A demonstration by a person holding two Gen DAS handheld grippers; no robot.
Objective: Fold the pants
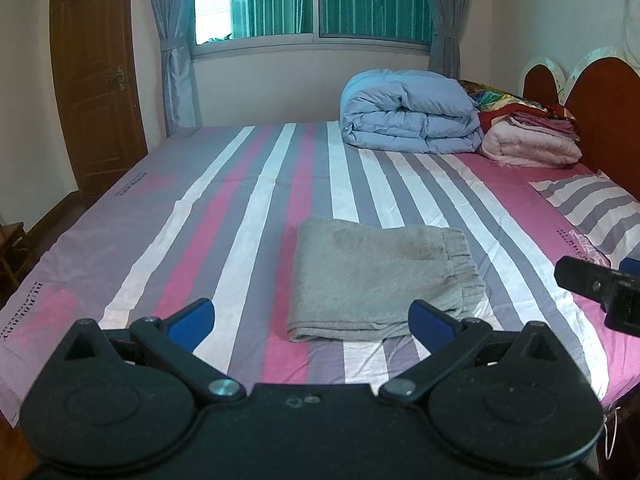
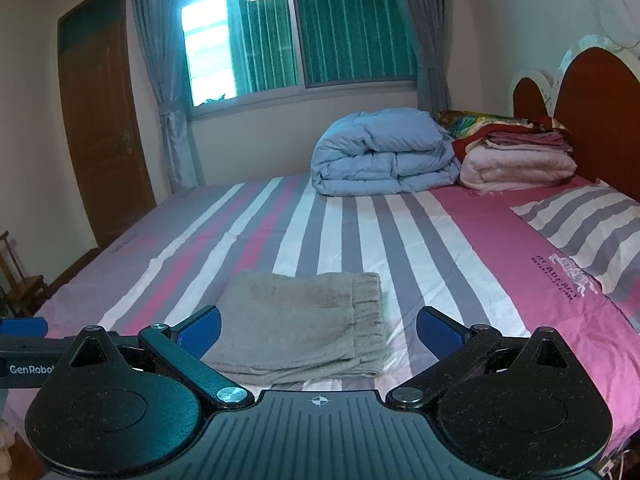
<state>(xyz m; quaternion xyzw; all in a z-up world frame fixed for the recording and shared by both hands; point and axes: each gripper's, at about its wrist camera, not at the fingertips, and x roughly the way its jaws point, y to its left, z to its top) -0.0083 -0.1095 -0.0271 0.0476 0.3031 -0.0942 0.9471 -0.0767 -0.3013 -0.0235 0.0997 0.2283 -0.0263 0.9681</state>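
Observation:
Grey pants (image 1: 376,276) lie folded into a compact rectangle on the striped bed sheet (image 1: 224,216), waistband to the right. They also show in the right wrist view (image 2: 308,328). My left gripper (image 1: 312,320) is open and empty, held just short of the pants' near edge. My right gripper (image 2: 320,330) is open and empty, above the pants' near edge. The right gripper's body shows at the right edge of the left wrist view (image 1: 600,286). The left gripper's body shows at the left edge of the right wrist view (image 2: 24,344).
A folded blue duvet (image 1: 412,114) and a stack of pink blankets (image 1: 532,138) sit at the far side by the wooden headboard (image 1: 600,120). A striped pillow (image 1: 592,208) lies at right. A wooden door (image 1: 96,80) and a curtained window (image 1: 312,0) are beyond the bed.

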